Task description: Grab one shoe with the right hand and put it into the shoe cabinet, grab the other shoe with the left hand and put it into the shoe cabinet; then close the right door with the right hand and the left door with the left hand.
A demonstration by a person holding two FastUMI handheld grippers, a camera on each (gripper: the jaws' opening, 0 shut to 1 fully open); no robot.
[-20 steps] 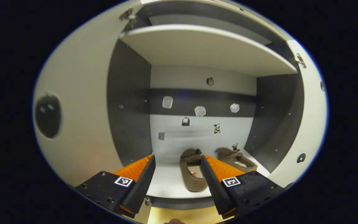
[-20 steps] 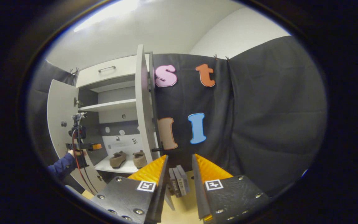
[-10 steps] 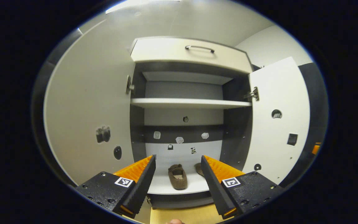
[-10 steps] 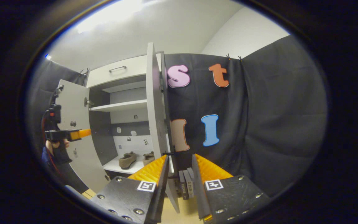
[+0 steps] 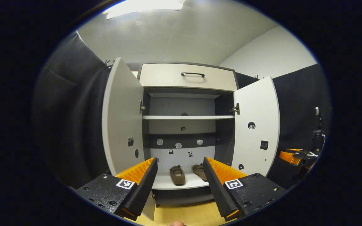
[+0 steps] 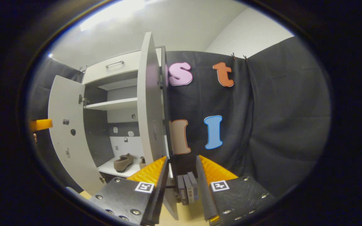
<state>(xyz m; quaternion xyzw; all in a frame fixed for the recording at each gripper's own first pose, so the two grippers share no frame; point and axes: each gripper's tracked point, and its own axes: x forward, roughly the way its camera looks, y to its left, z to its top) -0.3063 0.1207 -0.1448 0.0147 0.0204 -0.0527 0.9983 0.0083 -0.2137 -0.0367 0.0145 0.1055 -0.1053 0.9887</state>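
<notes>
The white shoe cabinet point(image 5: 187, 75) stands with both doors open. Two brown shoes, one point(image 5: 177, 174) beside the other point(image 5: 200, 171), lie side by side on its lower shelf point(image 5: 168, 183). My left gripper point(image 5: 179, 160) is open and empty, held well back from the cabinet and facing its middle. My right gripper point(image 6: 181, 158) is open and empty, low beside the outer edge of the right door point(image 6: 149, 103), which I see edge-on. The same shoes point(image 6: 123, 161) show past that door. The right gripper point(image 5: 294, 156) also appears far right in the left gripper view.
The left door point(image 5: 121, 122) swings out wide; the right door point(image 5: 256, 125) stands open too. An upper shelf point(image 5: 187, 117) and a drawer with a handle point(image 5: 193, 74) sit above. Small grey blocks point(image 6: 187, 188) stand on the wooden floor point(image 5: 184, 213) by the wall.
My left gripper has drawn back out of the cabinet, so the shoes look small and both doors now show. The right gripper has edged closer to the right door's edge.
</notes>
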